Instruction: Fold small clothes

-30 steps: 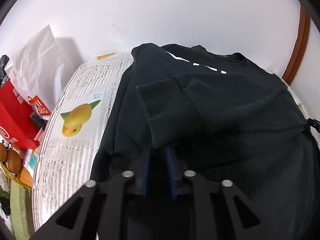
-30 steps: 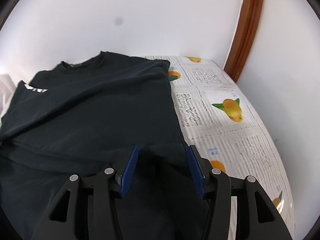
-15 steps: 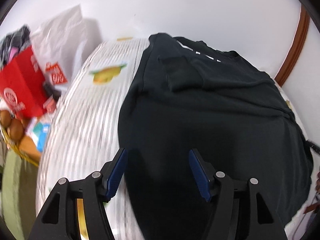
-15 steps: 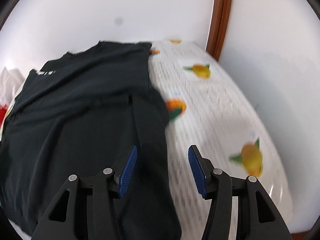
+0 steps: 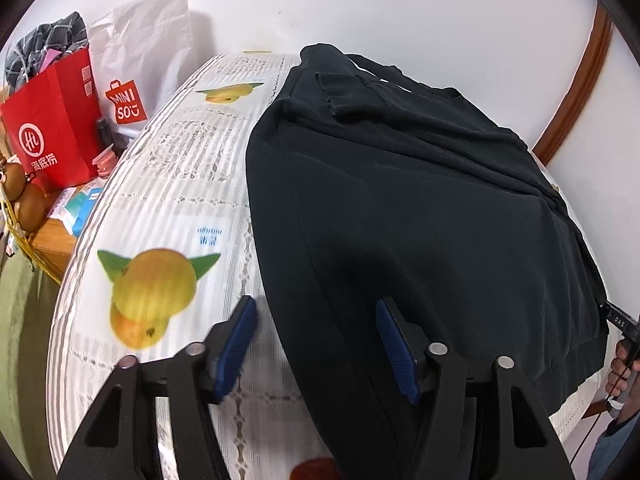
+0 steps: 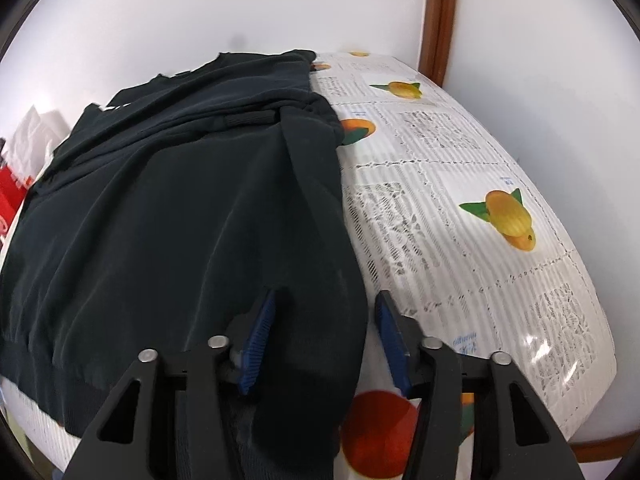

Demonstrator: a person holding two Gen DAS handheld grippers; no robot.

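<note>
The black sweatshirt (image 5: 420, 208) lies folded on the fruit-print tablecloth (image 5: 168, 184) (one cuff turned back on top). The left gripper (image 5: 316, 336) and right gripper (image 6: 324, 332) both stand spread apart over its near corners, perhaps just touching the cloth.
</note>
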